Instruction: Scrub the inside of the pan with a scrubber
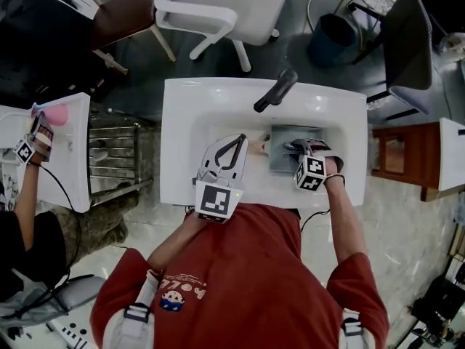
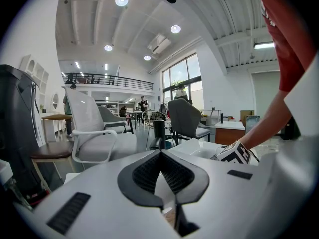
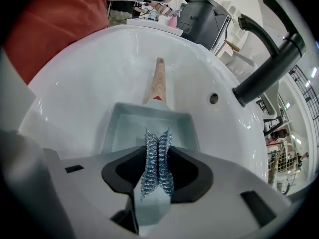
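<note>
Right claw (image 3: 158, 151) clamps the springy wire scrubber (image 3: 158, 178) over the pan (image 3: 144, 123); left claw (image 2: 160, 156), closed, could steady its wooden handle (image 3: 158, 78).

Left hand-held gripper (image 2: 160, 154) (tips together)

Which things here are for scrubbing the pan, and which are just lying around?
For the job: pan; scrubber, pinched in the right tool; sink, which holds the pan.

Just around: tap; white chair; blue bin; left tool, shut and empty.
</note>
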Tool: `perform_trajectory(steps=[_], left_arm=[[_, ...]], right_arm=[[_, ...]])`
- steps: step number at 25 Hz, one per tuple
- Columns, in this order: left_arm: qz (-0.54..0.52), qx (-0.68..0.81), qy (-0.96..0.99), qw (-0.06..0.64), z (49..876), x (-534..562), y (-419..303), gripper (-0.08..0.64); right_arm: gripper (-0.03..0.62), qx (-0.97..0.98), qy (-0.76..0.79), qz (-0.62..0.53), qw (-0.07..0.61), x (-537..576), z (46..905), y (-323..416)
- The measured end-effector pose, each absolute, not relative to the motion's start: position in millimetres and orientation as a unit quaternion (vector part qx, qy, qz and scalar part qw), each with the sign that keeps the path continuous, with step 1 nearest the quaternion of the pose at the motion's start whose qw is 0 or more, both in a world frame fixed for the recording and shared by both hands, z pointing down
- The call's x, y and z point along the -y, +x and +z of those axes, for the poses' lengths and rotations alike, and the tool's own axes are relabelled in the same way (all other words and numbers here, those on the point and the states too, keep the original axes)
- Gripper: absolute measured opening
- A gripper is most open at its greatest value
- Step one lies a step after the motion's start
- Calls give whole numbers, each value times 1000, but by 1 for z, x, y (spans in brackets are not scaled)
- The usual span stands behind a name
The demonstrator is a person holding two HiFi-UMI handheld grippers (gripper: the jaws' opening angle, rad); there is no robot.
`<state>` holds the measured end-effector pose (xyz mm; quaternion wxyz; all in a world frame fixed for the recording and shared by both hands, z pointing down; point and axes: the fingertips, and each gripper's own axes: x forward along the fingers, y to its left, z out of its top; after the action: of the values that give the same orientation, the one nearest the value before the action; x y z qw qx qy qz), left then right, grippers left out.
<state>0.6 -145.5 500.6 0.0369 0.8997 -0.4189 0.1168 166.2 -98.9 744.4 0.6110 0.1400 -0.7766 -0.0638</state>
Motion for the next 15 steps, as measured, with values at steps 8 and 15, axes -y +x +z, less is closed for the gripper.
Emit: perform_trajectory(steps=[8,15], left_arm=[[124,420,898,39,505,144,-1,14],[127,419,899,34,506,143,0,14]], right_arm=[[149,769,169,-94,609,120,746,167],[149,760,184,-134,608,135,750,169]])
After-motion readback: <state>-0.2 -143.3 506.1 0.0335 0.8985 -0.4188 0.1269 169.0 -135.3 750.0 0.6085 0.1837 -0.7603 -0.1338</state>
